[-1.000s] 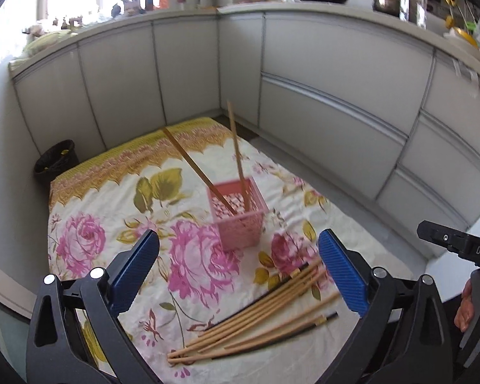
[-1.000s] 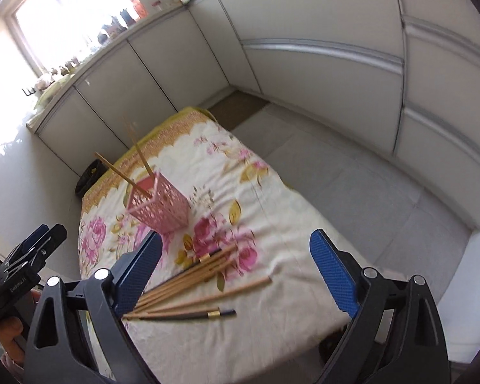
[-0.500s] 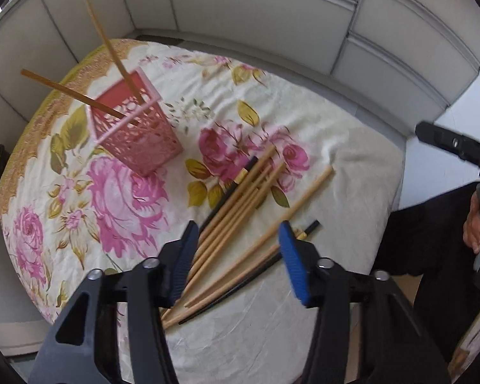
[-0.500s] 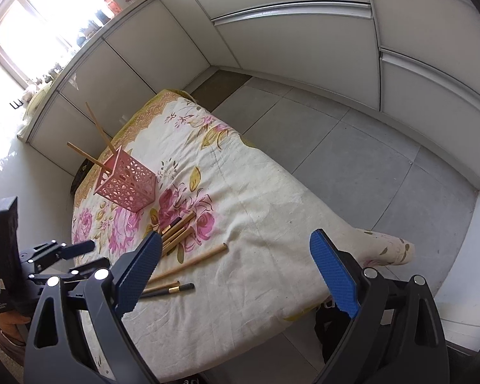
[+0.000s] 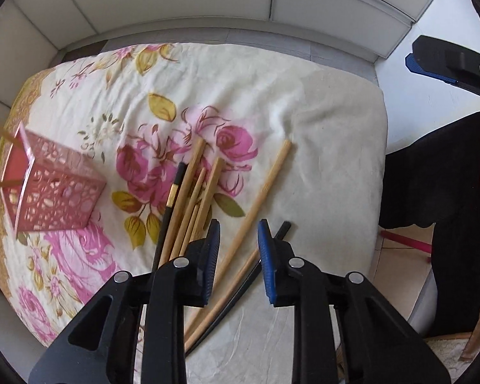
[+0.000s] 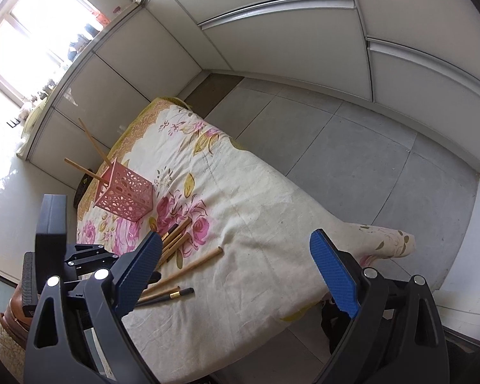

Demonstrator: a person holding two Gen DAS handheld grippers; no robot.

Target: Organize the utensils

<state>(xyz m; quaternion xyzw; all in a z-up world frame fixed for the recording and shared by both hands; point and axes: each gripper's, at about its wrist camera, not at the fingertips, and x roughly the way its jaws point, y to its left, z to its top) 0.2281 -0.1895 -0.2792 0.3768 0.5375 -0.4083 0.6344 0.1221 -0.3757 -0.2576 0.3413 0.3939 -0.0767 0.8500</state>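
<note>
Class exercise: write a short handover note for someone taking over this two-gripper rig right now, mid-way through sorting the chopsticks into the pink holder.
Left gripper: low over the loose pile, jaws narrowed around the long bamboo chopstick but still a gap each side; nothing gripped yet.
Right gripper: wide open, empty, held back above the near edge of the floral cloth.
Pink holder: upright on the cloth beyond the pile, with two chopsticks standing in it.
Done: those two.
Left: the bundle beside the left gripper and the two black chopsticks; close on the long one, carry it to the holder, repeat.
</note>
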